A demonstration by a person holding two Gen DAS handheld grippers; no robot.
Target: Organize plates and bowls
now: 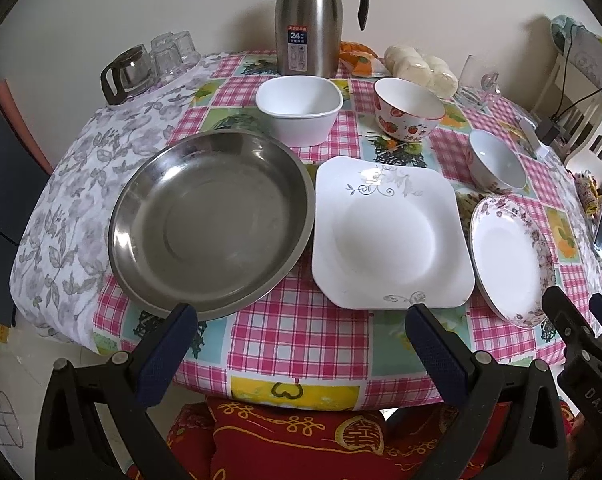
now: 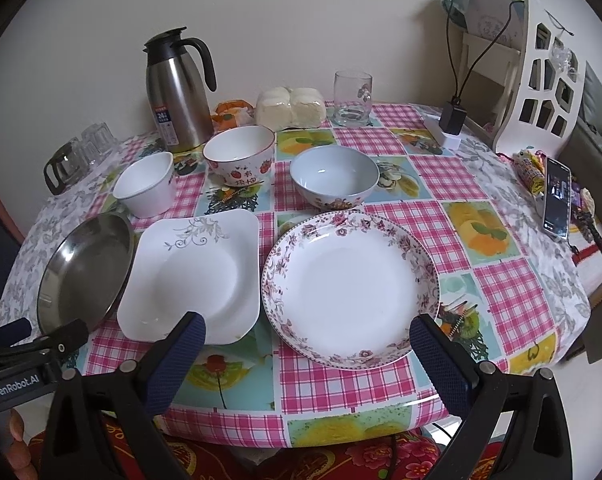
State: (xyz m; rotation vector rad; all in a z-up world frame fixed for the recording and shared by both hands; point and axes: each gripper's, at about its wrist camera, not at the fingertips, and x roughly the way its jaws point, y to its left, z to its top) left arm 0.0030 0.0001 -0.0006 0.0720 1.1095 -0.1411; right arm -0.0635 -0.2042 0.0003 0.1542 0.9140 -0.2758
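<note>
Dishes crowd a checked surface (image 1: 301,344): steel pan (image 1: 211,222) at left, square plate (image 1: 389,232) at center, floral plate (image 2: 351,290) at right, three bowls in a row above them. Left gripper (image 1: 301,364) and right gripper (image 2: 307,360) hover at the lower edge, fingers spread, holding nothing.

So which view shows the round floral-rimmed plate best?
The right wrist view: the floral-rimmed plate sits whole and central, just beyond the right gripper. The left wrist view shows it squeezed at the right edge.
</note>
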